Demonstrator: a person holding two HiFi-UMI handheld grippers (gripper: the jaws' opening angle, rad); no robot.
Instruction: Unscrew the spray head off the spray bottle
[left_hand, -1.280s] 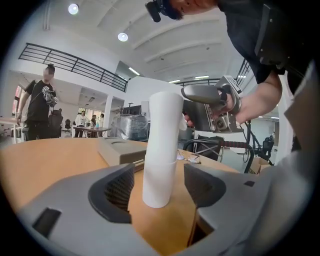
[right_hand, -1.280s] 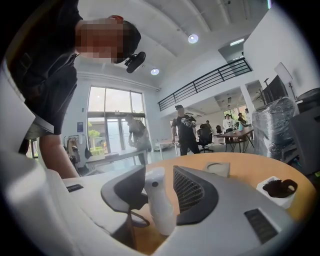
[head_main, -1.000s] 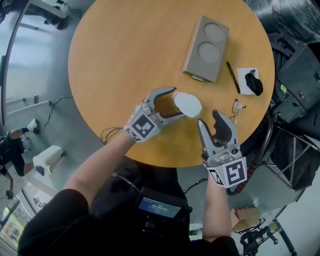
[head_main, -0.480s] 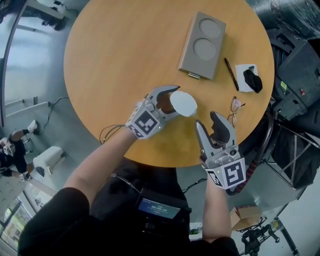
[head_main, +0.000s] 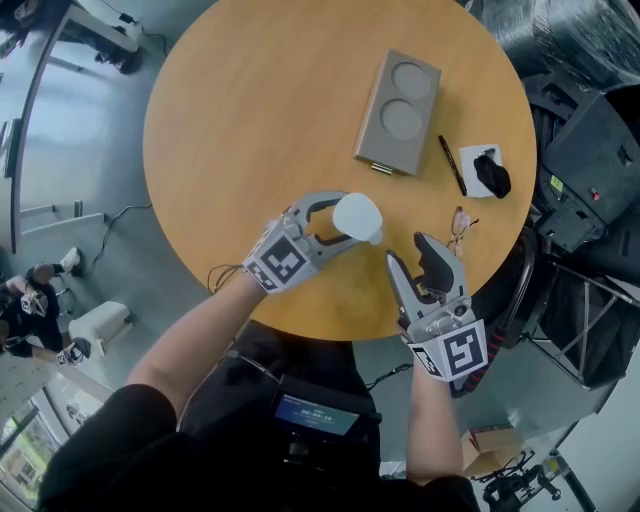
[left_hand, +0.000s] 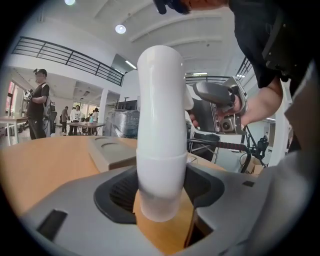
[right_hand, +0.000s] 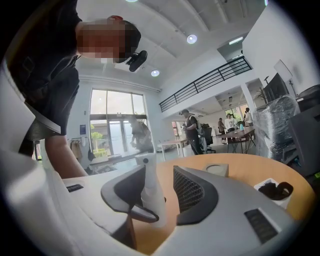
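1. Two hand-held grippers work side by side over the near edge of a round wooden table (head_main: 230, 120), seen from above. A bare forearm leads to each one.
2. Left gripper (head_main: 343, 217): its jaws have just been closing, and they now clamp a white bottle (head_main: 358, 215), one dark pad on each side.
3. The bottle stands upright between those pads with its rounded end up. A slightly wider band runs round its lower part. It sits a little in from the table's near edge, about midway along it. Whether its base touches the wood cannot be told.
4. Right gripper (head_main: 408, 250): it is near the bottle on the right, apart from it, over the near right edge. It points towards the far edge.
5. The right jaws stand partway together, gripping a small white spray head (right_hand: 148, 187). The head is upright, resting against the pad on the left of the right gripper view, with a small dark dot near its top.
6. Grey block (head_main: 397, 110): it has two round hollows in its top and lies on the far right part of the table, well apart from both grippers.
7. Black pen (head_main: 449, 165): it lies just right of the block.
8. White square (head_main: 471, 158): it sits beside the pen at the right edge, with a black lump (head_main: 491, 176) resting on it.
9. Glasses (head_main: 455, 230): they lie at the right edge, just beyond the right gripper.
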